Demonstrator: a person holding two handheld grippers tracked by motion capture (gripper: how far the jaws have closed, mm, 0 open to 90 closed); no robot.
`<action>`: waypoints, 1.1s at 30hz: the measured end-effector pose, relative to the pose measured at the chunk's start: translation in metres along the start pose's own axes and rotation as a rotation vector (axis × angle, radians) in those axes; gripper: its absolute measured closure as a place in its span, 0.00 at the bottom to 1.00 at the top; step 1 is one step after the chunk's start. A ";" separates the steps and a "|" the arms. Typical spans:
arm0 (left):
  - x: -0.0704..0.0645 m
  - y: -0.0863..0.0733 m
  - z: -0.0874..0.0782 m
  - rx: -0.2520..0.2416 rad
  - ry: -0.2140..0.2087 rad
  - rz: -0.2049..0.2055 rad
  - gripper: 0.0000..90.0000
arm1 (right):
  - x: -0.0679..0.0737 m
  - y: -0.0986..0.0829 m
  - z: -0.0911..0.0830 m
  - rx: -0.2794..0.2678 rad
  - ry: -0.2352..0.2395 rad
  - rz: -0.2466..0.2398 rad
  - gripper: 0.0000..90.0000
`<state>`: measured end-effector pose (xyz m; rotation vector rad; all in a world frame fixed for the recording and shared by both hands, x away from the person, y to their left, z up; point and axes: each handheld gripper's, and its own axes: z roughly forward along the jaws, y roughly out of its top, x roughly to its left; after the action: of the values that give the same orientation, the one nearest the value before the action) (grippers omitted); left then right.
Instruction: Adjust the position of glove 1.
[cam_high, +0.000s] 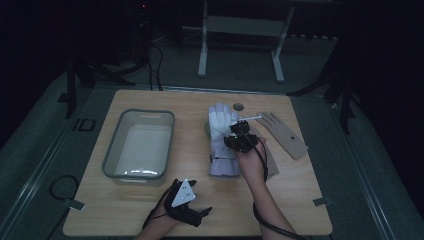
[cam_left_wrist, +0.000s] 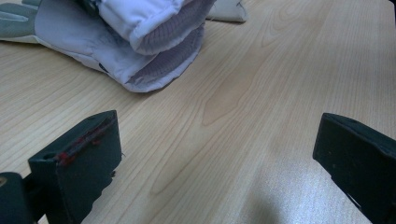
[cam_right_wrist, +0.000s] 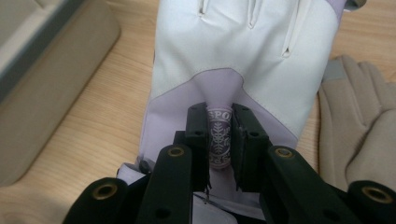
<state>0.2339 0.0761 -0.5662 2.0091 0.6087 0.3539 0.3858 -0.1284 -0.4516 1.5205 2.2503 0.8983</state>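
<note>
Dark floor and cables surround a wooden bench (cam_high: 150, 210) lit from above. At its left sits a grey bin (cam_high: 112, 150), and nothing lies in it as far as the high view shows. Near the front edge, the left tool (cam_high: 206, 212) rests low over bare wood with its jaws spread wide and nothing between them; its own view looks across the grain toward the glove's cuff (cam_left_wrist: 159, 56).

Toward the middle lies a white glove (cam_high: 220, 125), palm-side panels up, fingers pointing away from the person. The right tool (cam_high: 239, 134) is on it, jaws pressed together on a small lilac tab (cam_right_wrist: 218, 135) with printed lettering at the back of the glove. The glove appears to lie flat, so the lift seems not yet begun.

Just right of it lie tan gloves (cam_high: 285, 135), one overlapping the other in the right gripper view, untouched.

Judging by the layout, the work looks like moving gloves into the bin. If so, it is at its start: one glove gripped, none delivered, and the tan ones remaining after it.
</note>
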 end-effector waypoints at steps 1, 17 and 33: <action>0.000 0.000 0.000 0.001 0.001 0.001 0.02 | -0.001 0.000 0.003 0.003 -0.007 0.001 0.87; 0.000 0.000 0.000 0.000 0.001 0.001 0.02 | -0.005 -0.013 0.050 0.057 -0.063 0.037 0.84; 0.001 0.000 0.000 0.000 0.010 -0.018 0.03 | -0.010 -0.006 0.026 -0.022 -0.020 -0.016 0.38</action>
<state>0.2348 0.0770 -0.5663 2.0012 0.6328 0.3531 0.3998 -0.1302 -0.4763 1.4927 2.2286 0.8967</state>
